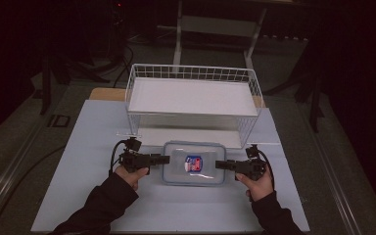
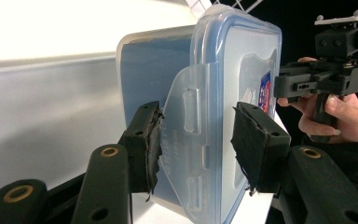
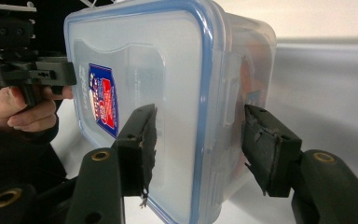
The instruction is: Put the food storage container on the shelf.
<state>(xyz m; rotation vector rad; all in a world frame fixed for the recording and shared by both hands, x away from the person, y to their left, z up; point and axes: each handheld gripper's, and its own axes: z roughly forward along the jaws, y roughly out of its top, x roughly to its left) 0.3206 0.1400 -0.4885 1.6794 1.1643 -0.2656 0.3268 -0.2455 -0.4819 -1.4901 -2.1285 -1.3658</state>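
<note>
Two spread grippers, left gripper (image 1: 165, 158) and right gripper (image 1: 217, 164), flank the container (image 1: 194, 163), its red-blue label (image 1: 194, 163) unreadable.

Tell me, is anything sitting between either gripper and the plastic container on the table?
Nothing visible. The left gripper and right gripper each straddle one short end of the lidded container. In the left gripper view a lid latch flap sits between the jaws, but that is part of the container.

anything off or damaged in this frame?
Yes, small things: the foam pads on the left gripper look frayed and torn at the edges, and so do those on the right gripper. The container lies flat and square on the table, lid on, nothing spilled.
</note>
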